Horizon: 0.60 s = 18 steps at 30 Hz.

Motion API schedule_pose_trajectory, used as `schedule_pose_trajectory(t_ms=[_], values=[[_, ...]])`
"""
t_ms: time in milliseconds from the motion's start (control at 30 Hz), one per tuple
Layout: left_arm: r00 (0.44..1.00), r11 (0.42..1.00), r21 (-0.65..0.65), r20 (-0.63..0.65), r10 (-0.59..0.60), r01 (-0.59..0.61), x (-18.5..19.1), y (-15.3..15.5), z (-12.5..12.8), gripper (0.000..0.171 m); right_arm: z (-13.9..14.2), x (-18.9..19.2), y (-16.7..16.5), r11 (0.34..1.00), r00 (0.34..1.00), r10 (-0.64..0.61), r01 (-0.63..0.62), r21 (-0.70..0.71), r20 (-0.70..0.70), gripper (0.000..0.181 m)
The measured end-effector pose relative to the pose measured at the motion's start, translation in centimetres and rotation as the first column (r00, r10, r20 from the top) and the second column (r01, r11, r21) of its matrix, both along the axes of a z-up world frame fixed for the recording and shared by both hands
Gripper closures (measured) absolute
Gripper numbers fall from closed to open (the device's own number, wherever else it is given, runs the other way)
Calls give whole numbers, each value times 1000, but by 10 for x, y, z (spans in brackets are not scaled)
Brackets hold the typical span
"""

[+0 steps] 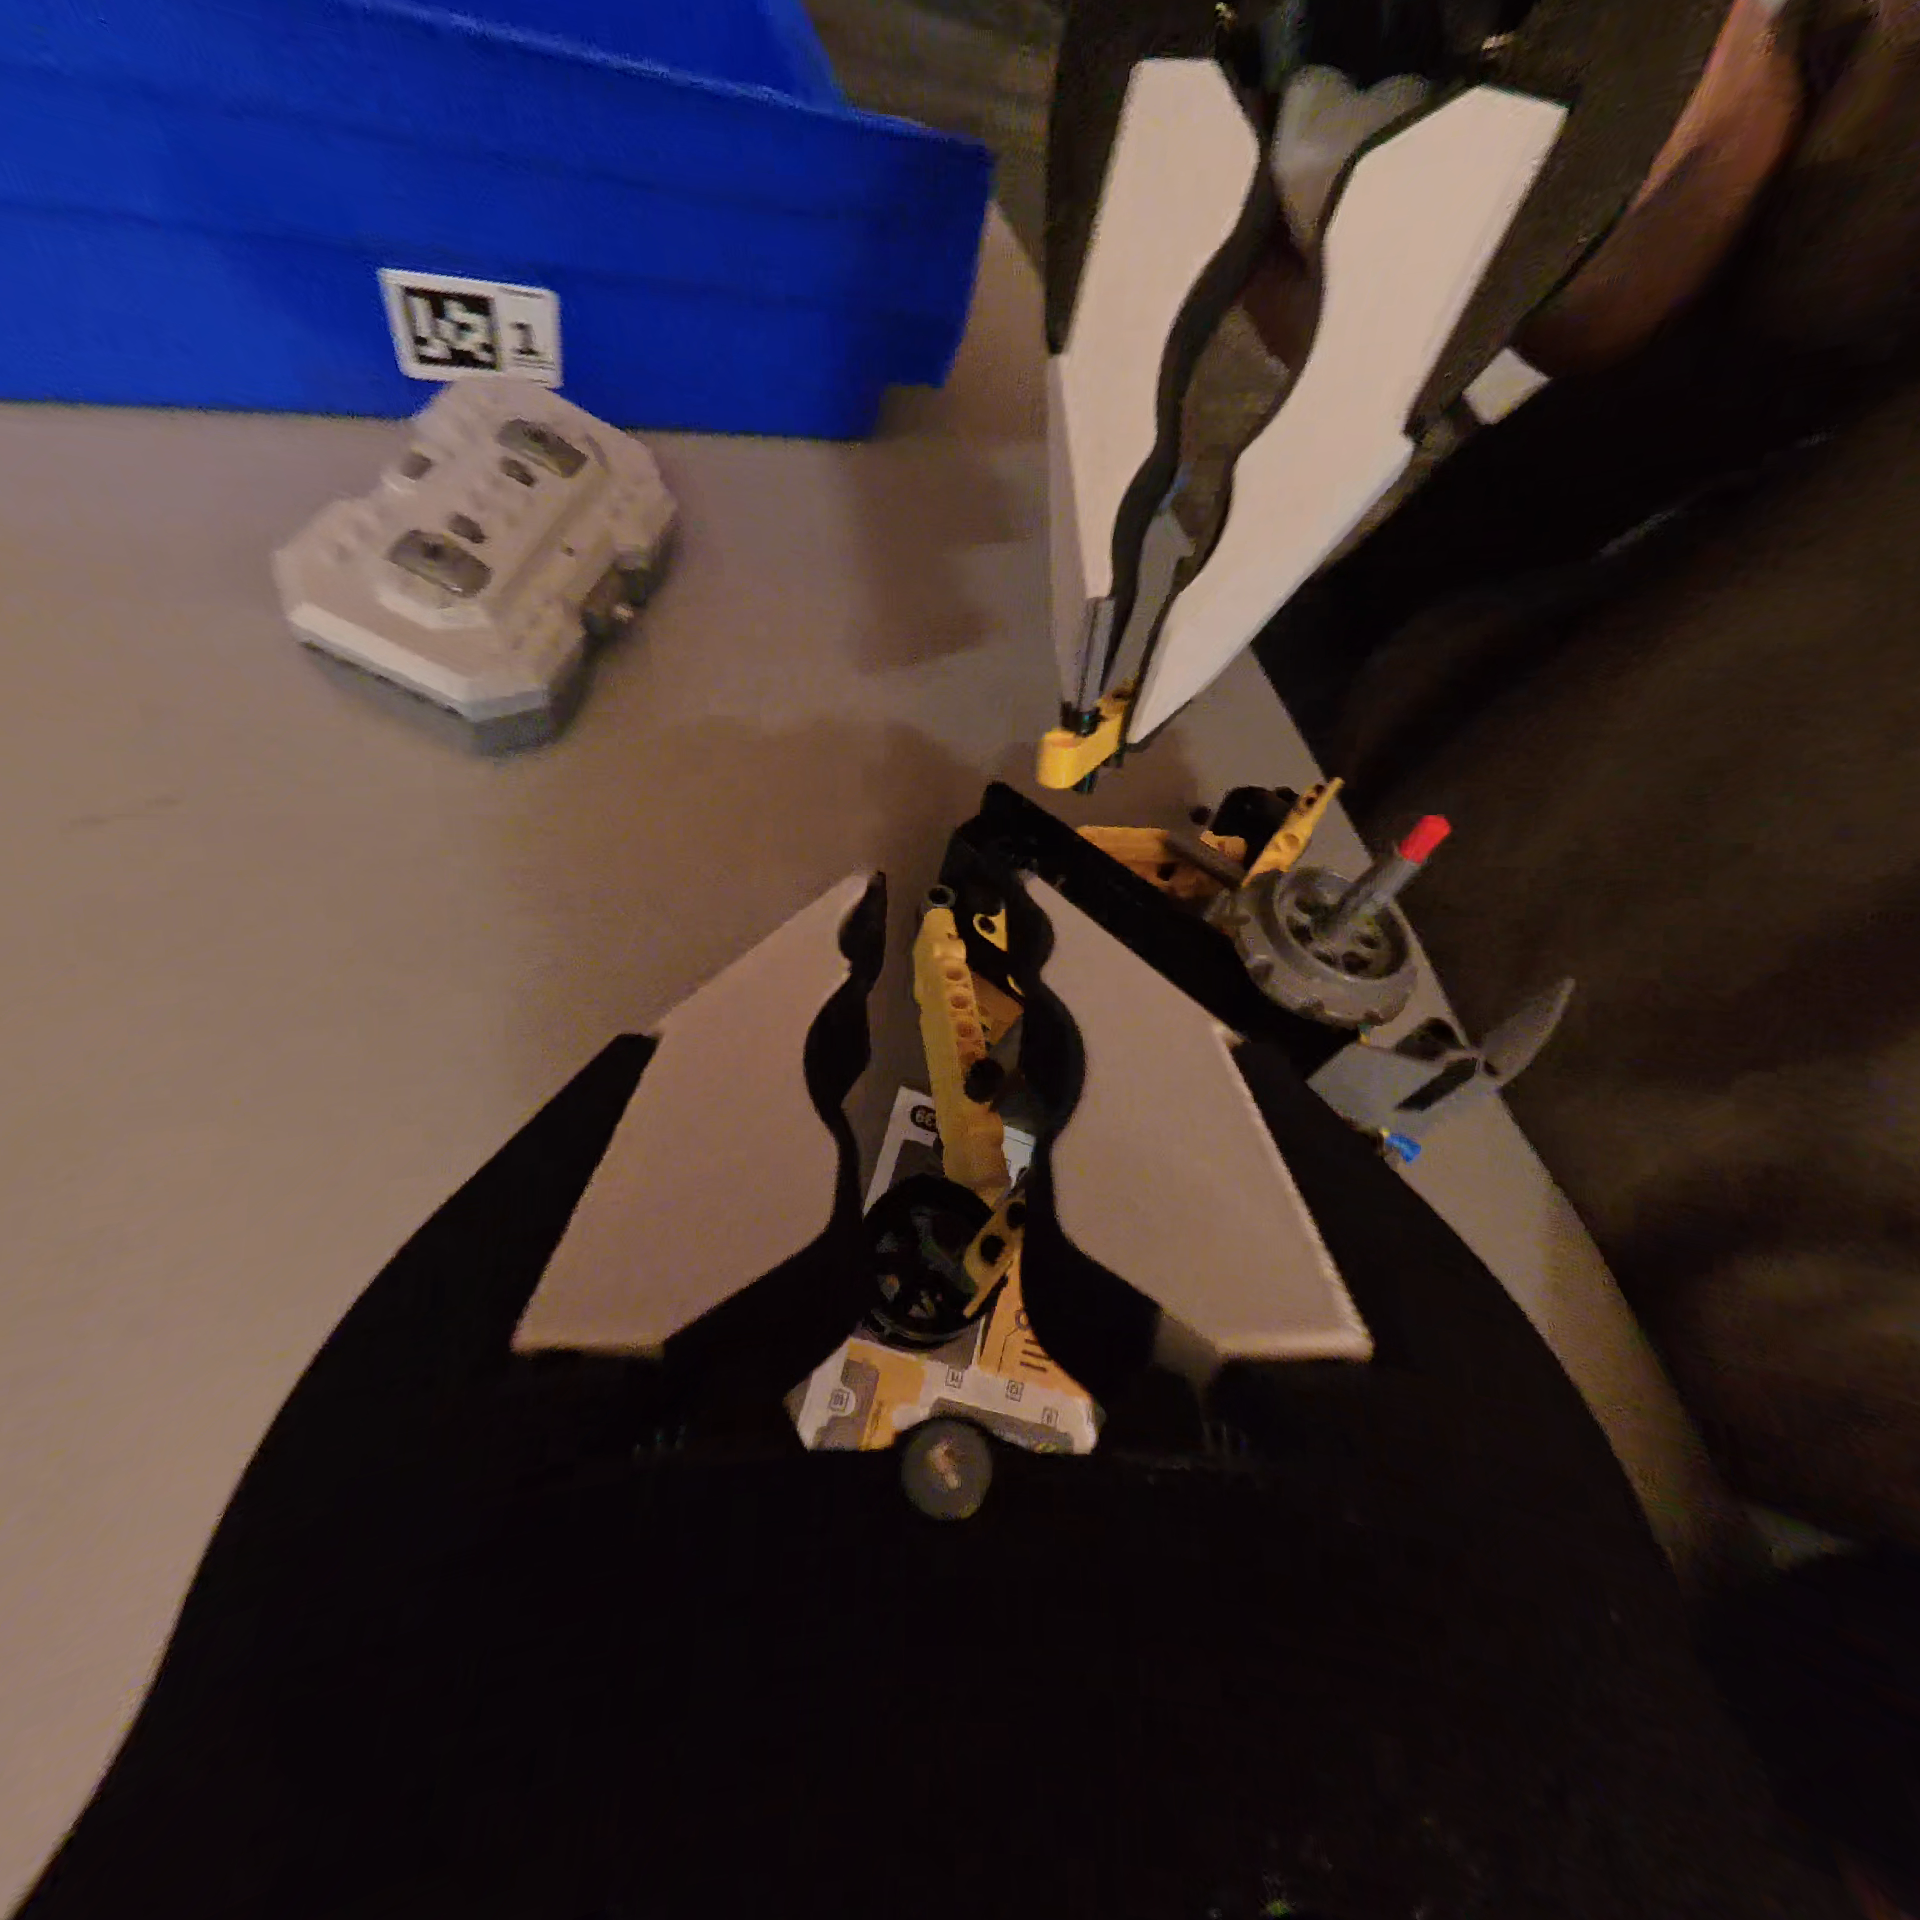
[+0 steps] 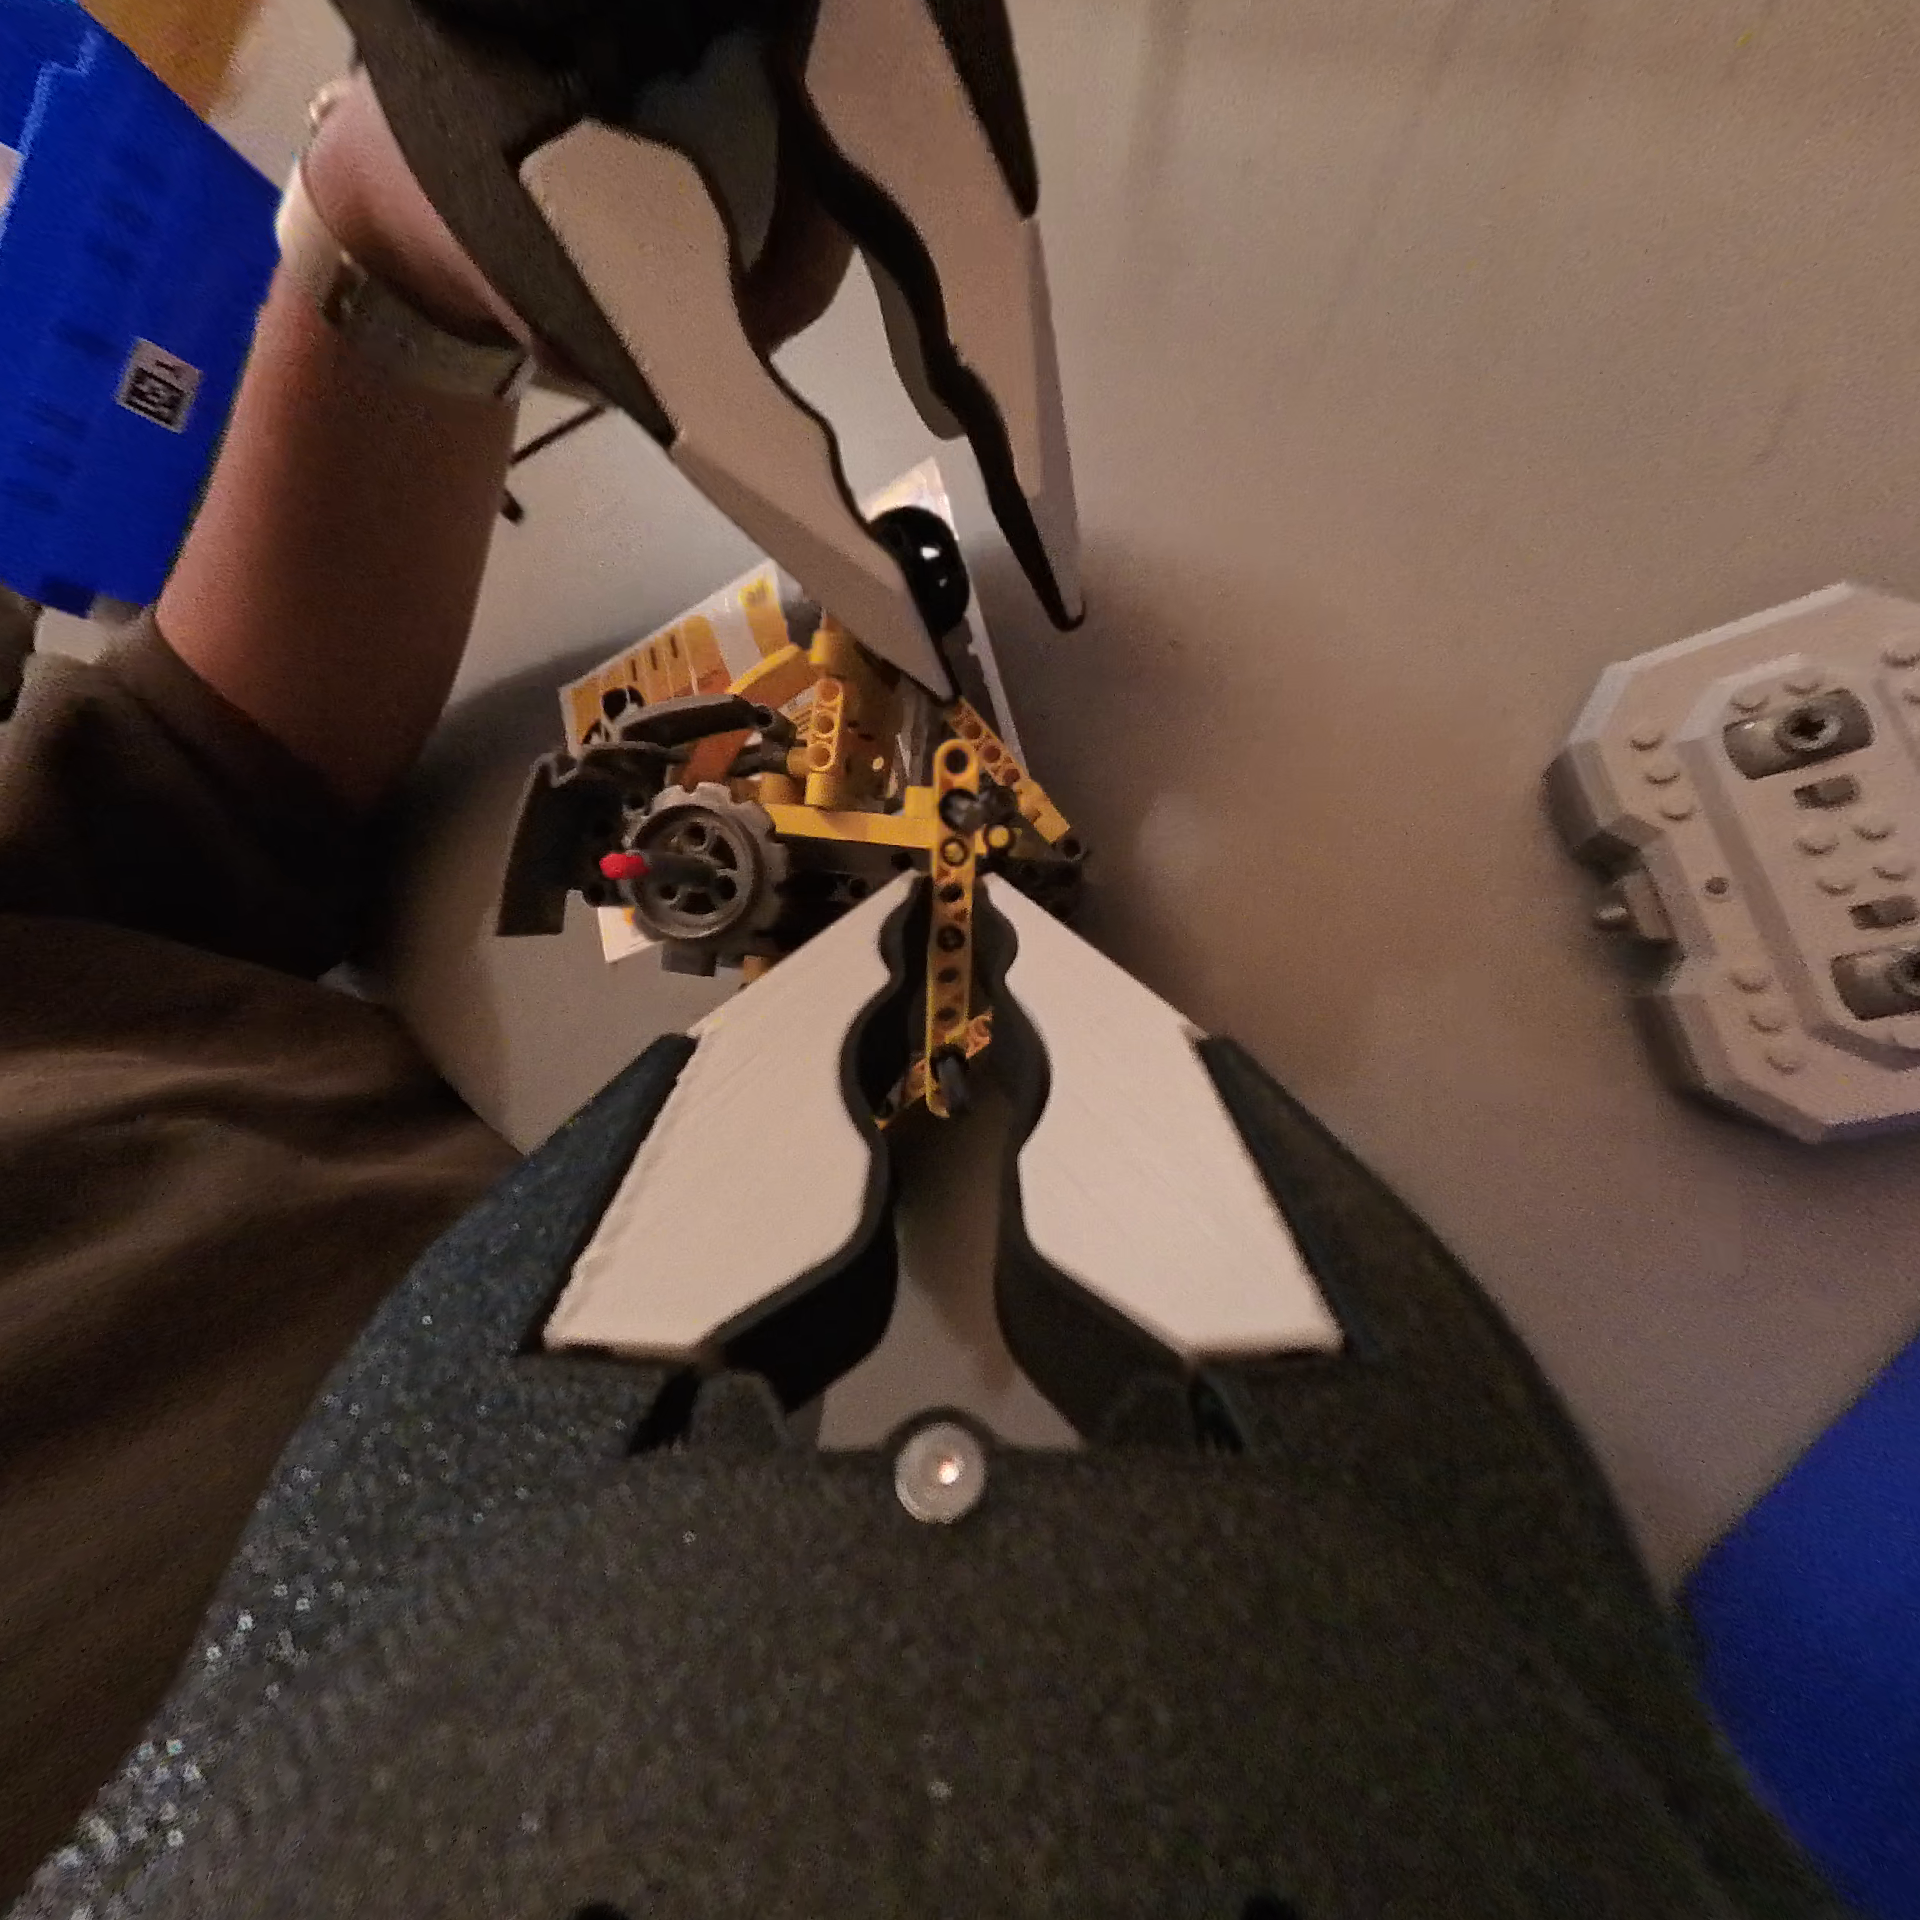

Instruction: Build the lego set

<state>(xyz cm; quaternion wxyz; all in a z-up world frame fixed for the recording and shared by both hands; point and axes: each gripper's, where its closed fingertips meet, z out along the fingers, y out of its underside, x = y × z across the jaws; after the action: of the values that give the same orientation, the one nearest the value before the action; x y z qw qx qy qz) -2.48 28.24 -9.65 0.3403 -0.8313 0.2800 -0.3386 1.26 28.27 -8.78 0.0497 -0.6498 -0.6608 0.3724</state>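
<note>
A yellow and black brick model with a grey toothed wheel and a red-tipped axle sits on a printed paper sheet near the table's edge. My left gripper is closed narrowly around the model's yellow beam and black frame. It comes down from the top of the right wrist view onto the model. My right gripper is shut on a loose yellow perforated beam. In the left wrist view it holds that beam's end just above the model's black frame.
A grey studded block with sockets lies on the grey table, to the right in the right wrist view. A blue bin with a tag stands behind it. A person's arm and brown clothing are at the left. Tip to tip, the grippers are about 5 cm apart.
</note>
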Motion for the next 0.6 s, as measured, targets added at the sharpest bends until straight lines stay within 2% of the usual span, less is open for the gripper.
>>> schedule_pose_trajectory(t_ms=[100,167,233,300,400,467,600], values=[[995,994,-37,-5,-102,102,4,-3,-12,145,-8,-2,1,1000,998,-28,28,13,48,175],[986,983,-117,-63,-152,144,3,-8,-29,127,-12,-4,2,999,996,-42,42,11,75,175],[979,976,-117,-68,-191,182,7,-9,-32,132,-17,-4,2,999,993,-50,49,11,107,175],[979,976,-79,-6,-205,204,14,-5,-24,140,-21,-4,1,999,990,-52,51,11,133,175],[968,966,-87,83,-237,244,22,-8,-14,154,-24,-7,1,999,987,-51,49,17,152,175],[973,970,-89,56,-222,226,20,-7,-18,154,-25,-9,1,999,986,-46,44,14,159,175],[980,977,-91,71,-188,194,14,-2,-18,145,-24,-13,-1,1000,986,-31,31,6,165,175]])
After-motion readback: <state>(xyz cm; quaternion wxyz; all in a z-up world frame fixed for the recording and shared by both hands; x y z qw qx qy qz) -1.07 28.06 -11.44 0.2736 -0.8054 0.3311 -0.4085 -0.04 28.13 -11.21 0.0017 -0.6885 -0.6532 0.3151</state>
